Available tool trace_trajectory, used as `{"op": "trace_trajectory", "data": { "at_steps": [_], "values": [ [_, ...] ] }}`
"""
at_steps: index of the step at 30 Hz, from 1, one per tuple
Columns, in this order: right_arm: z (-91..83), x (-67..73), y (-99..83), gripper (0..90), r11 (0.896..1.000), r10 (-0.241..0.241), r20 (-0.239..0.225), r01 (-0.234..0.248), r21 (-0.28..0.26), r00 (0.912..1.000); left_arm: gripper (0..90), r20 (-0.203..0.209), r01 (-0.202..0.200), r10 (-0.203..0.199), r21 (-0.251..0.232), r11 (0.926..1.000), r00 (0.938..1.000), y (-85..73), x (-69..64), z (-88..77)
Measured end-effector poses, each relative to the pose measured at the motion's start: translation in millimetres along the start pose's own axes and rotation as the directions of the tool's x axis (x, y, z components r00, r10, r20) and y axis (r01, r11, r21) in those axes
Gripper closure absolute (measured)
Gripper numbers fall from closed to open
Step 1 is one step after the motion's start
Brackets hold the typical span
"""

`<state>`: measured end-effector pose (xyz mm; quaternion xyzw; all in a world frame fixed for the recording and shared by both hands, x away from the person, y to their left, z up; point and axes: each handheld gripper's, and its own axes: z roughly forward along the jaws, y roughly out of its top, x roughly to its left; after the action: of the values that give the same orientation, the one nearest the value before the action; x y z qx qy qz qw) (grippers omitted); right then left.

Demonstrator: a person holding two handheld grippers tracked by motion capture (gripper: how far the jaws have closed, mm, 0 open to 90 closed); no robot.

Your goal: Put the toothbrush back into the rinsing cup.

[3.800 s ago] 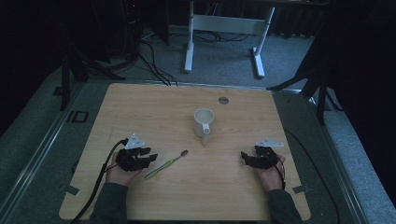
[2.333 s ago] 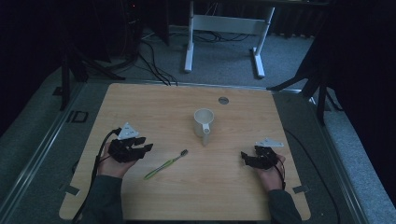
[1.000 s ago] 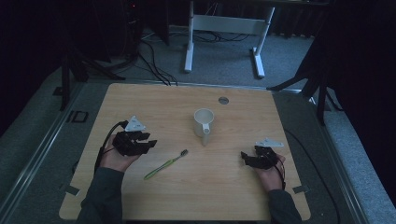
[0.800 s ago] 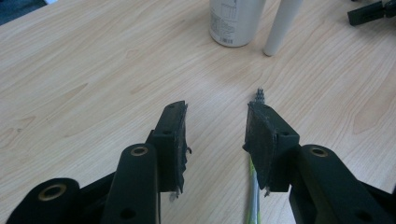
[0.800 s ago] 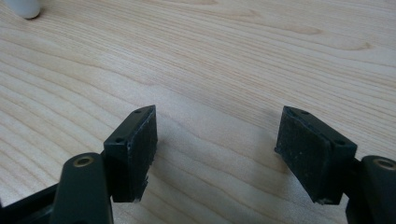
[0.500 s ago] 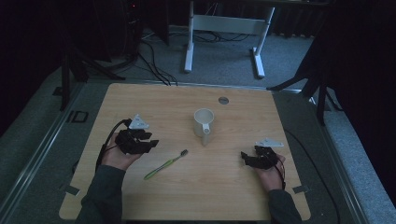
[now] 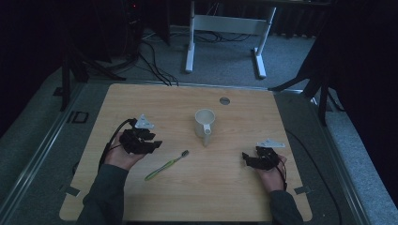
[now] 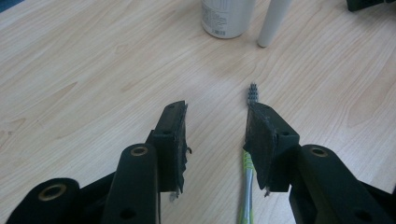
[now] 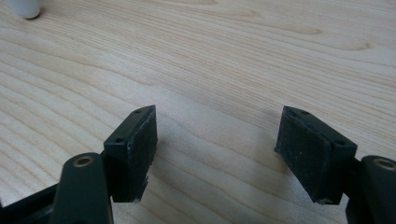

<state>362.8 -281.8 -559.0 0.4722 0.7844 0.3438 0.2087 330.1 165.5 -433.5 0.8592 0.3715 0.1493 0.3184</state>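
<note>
- Left gripper (image 8: 215, 130) stands open, holding nothing; the toothbrush (image 8: 248, 168) lies on the table under its right-hand jaw, apparently not yet gripped.
- Beyond the brush head stands the white mug (image 7: 205, 123), empty as far as the dim view shows.
- Right gripper (image 9: 217, 140) stays wide open, idle.

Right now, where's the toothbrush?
High view: the toothbrush lies flat on the table, left of centre, just right of the left gripper, bristles pointing toward the mug.
</note>
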Motion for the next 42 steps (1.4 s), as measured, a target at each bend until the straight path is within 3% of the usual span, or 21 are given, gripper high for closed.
{"op": "trace_trajectory", "data": {
  "at_steps": [42],
  "values": [
    [0.0, 0.1, 0.0, 28.5, 1.0, 0.001, -0.001, -0.001, 0.0, 1.0, 59.0, 0.036, -0.056, 0.053, 0.094, 0.994, 0.9979, 17.1, -13.2, 15.6]
  ]
}}
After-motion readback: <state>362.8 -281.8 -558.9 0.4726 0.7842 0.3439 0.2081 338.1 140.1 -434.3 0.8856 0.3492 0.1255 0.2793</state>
